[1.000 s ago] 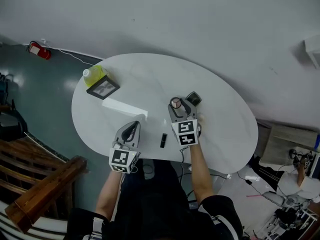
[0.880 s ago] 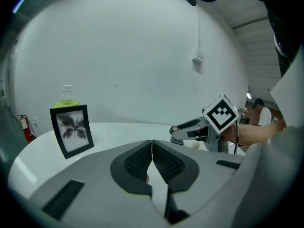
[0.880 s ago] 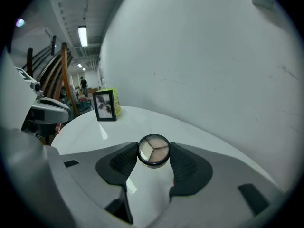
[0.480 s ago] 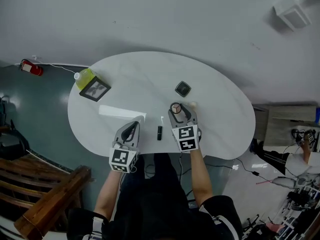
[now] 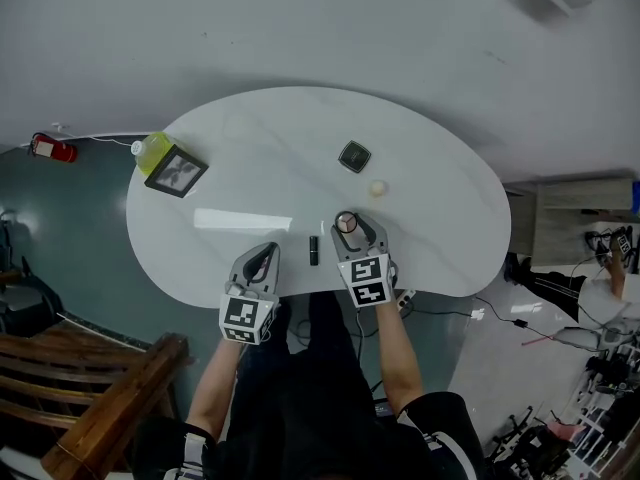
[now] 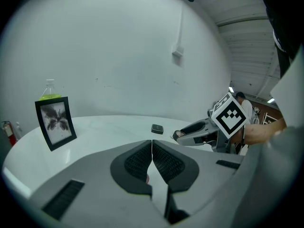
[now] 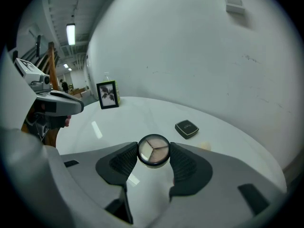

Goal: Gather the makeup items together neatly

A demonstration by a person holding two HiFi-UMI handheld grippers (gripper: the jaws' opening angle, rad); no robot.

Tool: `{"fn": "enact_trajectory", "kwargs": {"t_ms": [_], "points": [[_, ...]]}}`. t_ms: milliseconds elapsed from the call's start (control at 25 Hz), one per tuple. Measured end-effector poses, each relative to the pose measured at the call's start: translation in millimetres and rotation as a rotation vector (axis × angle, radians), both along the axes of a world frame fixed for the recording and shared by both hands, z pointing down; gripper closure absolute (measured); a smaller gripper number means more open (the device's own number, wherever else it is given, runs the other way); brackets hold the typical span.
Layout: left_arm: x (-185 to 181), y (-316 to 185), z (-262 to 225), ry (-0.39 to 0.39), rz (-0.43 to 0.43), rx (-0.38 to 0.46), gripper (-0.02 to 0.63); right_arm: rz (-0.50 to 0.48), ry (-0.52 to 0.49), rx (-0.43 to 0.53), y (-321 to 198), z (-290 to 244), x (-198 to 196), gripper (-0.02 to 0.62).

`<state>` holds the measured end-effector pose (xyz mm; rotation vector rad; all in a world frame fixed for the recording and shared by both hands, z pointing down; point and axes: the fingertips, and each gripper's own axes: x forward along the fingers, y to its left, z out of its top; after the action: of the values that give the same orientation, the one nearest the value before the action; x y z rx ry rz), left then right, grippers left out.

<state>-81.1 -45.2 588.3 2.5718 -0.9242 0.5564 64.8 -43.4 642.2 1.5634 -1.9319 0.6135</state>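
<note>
The white oval table (image 5: 230, 138) carries all the items. Every position below is referenced to the black square compact (image 5: 354, 156), which lies flat near the table's middle.

**Step in hand.** The right gripper (image 7: 153, 156) is clamped on the round three-pan palette (image 7: 153, 150), one pad on each side of its rim. In the head view the palette (image 5: 346, 222) sits on the person's side of the compact, apart from it. This reads as the carry stage: one item is gripped and no group has formed yet. Whether the palette touches the tabletop cannot be told.

**Next move.** Probably set the palette down flat beside the chosen gathering spot, then spread the jaws straight off the rim so that it does not slide.

**Surroundings**
- Picture frame (image 5: 176, 171): well left of the compact, upright, clear of the work.
- Yellow-green bottle (image 5: 152, 150): further left of the compact, behind the frame.
- Left gripper (image 5: 266, 252): near and left of the compact, jaws pressed together, nothing held.
- Dark lipstick tube (image 5: 313, 250): near-left of the compact, between the two grippers. It may be knocked in passing.
- Small cream puff (image 5: 377, 188): near the compact, on its near-right side.
</note>
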Motion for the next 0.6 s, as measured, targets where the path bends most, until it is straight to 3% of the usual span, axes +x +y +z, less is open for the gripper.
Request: {"fn": "enact_trajectory", "kwargs": {"t_ms": [600], "points": [[4, 27, 35, -0.026, 0.094, -0.042, 0.586, 0.032, -0.038, -0.097, 60, 53, -17, 0.359]]}}
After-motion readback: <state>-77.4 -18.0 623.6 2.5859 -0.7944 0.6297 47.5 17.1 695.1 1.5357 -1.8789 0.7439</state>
